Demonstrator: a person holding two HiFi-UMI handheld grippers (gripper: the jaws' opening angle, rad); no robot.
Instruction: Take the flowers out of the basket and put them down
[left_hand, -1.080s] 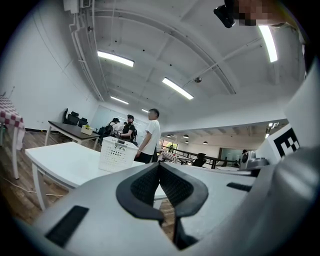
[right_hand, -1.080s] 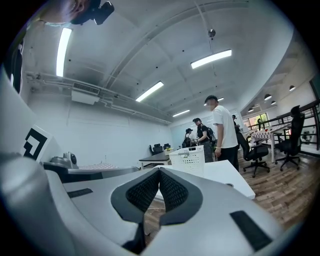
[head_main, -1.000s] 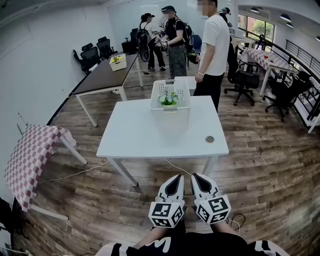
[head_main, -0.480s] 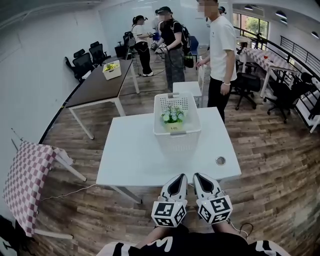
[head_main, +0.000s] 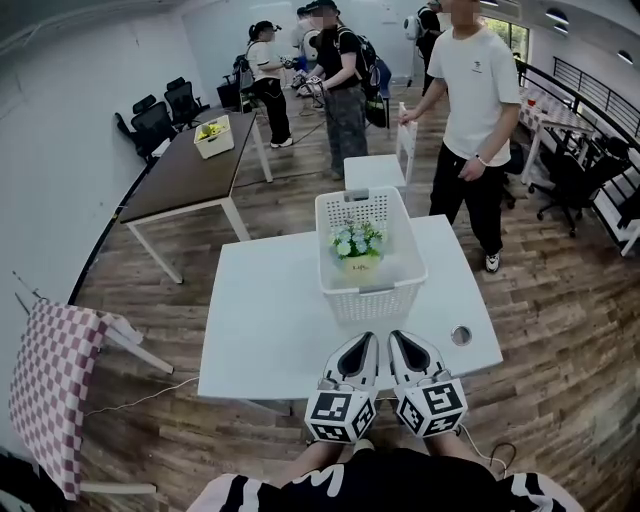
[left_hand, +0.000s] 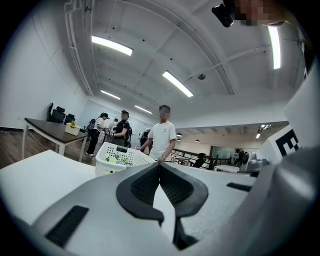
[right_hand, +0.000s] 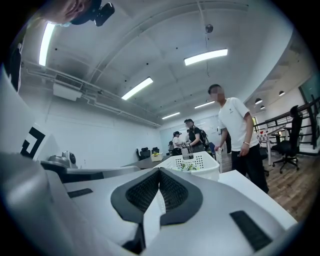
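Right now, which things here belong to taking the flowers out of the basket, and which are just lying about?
For the job: flowers, basket around them, white table, left gripper and right gripper, both shut and empty.

Lying about: round thing on the white table, dark table, small box on it, checked cloth, office chairs.
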